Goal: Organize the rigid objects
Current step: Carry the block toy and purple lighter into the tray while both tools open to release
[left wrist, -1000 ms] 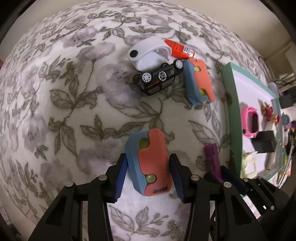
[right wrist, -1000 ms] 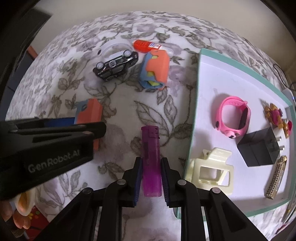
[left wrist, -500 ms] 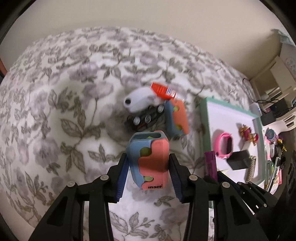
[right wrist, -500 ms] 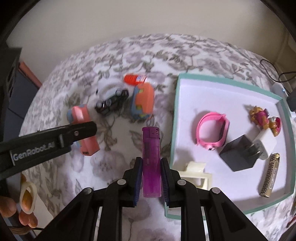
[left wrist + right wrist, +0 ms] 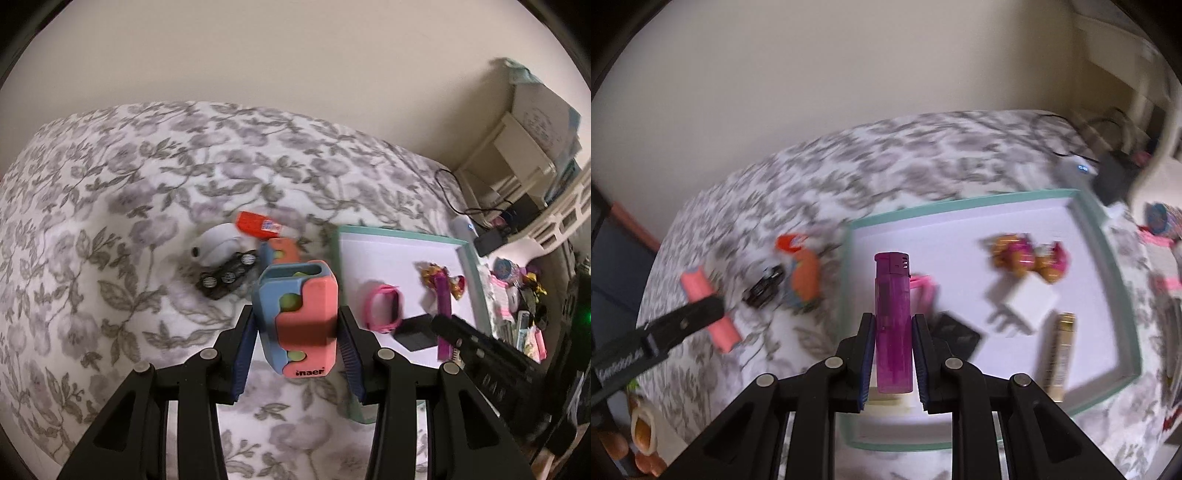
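soft, dim indoor light, and your right wrist view is smeared.

your left wrist view stays fairly sharp near the middle, where the pink and blue block (image 5: 298,321) casts a soft shadow across its own lower face. your right wrist view blurs the floral cover (image 5: 746,206) and the tray (image 5: 1108,258), while the purple lighter (image 5: 893,325) stays crisp. both views bend hard at the rim, with black corners.

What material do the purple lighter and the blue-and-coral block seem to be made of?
Purple lighter: likely translucent plastic, since light passes through its body; the cap looks opaque. Blue-and-coral block: probably matte moulded plastic, with even colour, rounded edges and no shine.
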Available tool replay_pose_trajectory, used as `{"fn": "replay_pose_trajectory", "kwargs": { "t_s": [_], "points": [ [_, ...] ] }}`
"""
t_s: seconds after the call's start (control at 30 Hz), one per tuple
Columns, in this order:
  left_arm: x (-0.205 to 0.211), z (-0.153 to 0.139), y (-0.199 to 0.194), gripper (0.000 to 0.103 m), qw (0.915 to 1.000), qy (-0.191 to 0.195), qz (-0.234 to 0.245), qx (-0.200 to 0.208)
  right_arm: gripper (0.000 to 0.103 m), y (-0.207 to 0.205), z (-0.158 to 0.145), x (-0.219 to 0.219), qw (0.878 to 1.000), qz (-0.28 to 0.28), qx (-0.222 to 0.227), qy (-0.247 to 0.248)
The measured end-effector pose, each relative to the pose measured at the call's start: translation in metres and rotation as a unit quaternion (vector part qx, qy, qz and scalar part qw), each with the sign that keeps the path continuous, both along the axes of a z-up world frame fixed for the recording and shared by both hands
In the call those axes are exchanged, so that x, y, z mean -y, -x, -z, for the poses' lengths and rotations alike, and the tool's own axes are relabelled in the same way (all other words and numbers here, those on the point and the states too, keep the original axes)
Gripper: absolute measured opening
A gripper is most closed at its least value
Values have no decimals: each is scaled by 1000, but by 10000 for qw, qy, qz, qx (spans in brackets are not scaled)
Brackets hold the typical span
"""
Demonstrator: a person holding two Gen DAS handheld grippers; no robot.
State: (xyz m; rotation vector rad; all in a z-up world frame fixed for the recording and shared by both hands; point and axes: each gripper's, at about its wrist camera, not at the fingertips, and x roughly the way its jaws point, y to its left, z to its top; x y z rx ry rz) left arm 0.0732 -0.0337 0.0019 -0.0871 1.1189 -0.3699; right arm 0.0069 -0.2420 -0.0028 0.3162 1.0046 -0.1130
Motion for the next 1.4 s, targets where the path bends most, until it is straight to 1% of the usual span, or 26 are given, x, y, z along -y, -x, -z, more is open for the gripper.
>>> {"fn": "replay_pose_trajectory", "kwargs": {
  "t_s": [0.13,0.27,0.4,0.53,0.67,0.9,1.07,1.17,1.4],
  "points": [
    [22,1,6,45,9996,-19,285,-66,21,6,8,34,9988,437,-210,11],
    [49,7,14,45,9978,-70,632,-171,21,12,19,61,9960,776,-382,-217],
    [79,15,26,45,9940,-158,1045,-281,21,17,26,76,9939,952,-494,-270],
    [107,25,39,45,9884,-221,1440,-430,21,21,30,85,9924,1044,-564,-323],
    [126,36,46,45,9840,-332,1658,-566,21,22,36,86,9924,978,-691,-288],
    [139,55,50,45,9798,-612,1770,-707,22,21,55,82,9902,874,-1017,-380],
    [136,64,45,45,9805,-630,1675,-815,21,20,69,79,9884,783,-1254,-355],
    [133,68,43,45,9812,-632,1604,-868,21,20,72,79,9878,777,-1300,-356],
    [129,63,42,45,9826,-543,1545,-880,22,19,76,79,9866,777,-1392,-344]
  ]
}}
